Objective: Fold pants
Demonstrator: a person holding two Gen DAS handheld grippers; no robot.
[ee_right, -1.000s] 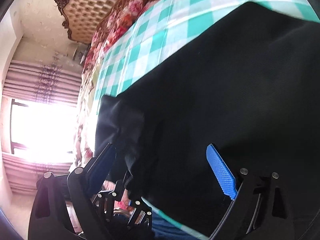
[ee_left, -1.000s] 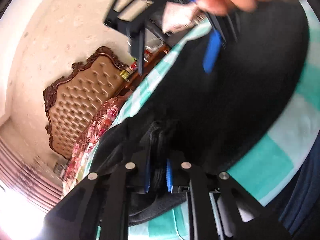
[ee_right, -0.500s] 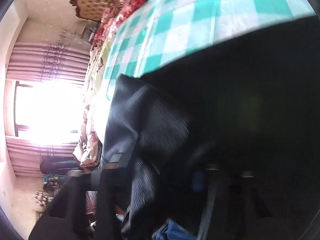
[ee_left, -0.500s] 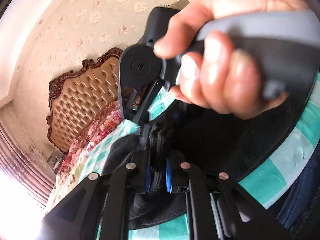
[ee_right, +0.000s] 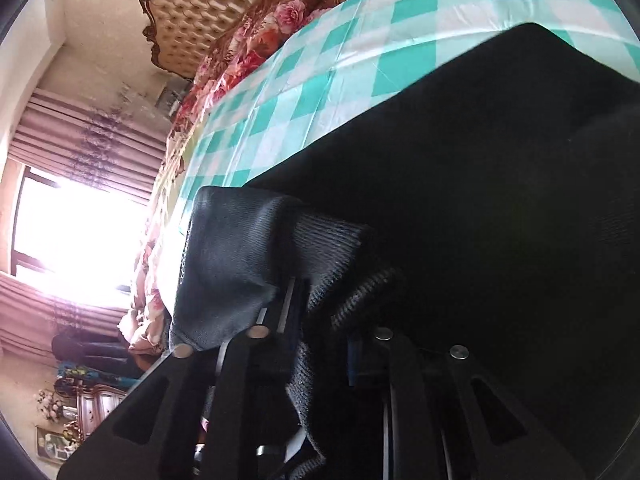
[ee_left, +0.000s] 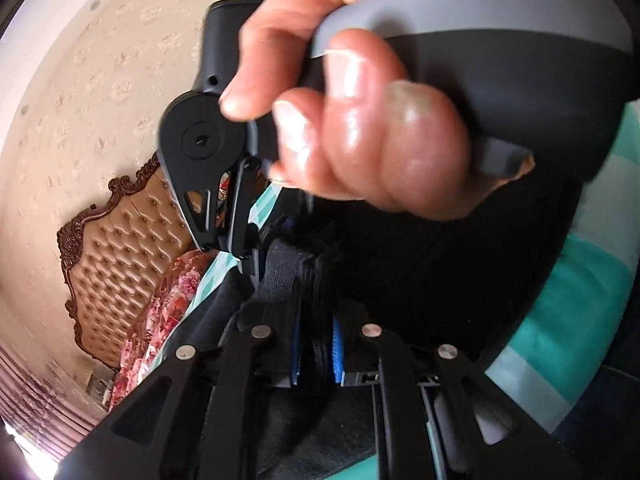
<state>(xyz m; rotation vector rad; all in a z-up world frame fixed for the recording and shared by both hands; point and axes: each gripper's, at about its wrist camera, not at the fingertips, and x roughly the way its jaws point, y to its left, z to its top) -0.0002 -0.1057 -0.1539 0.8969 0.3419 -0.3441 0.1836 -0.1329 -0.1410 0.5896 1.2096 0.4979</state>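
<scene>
Now clamped beside the left gripper [ee_left: 316,354] on the same ribbed edge of the black pants [ee_right: 480,200] over the checked cloth [ee_right: 360,64], right gripper [ee_right: 320,344] no longer spread: fold ready to lift.

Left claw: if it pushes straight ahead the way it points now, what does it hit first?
Most likely the right hand and the grey handle it grips, which fill the view just beyond the left claw, shut on the pants. Depth is unclear.
</scene>
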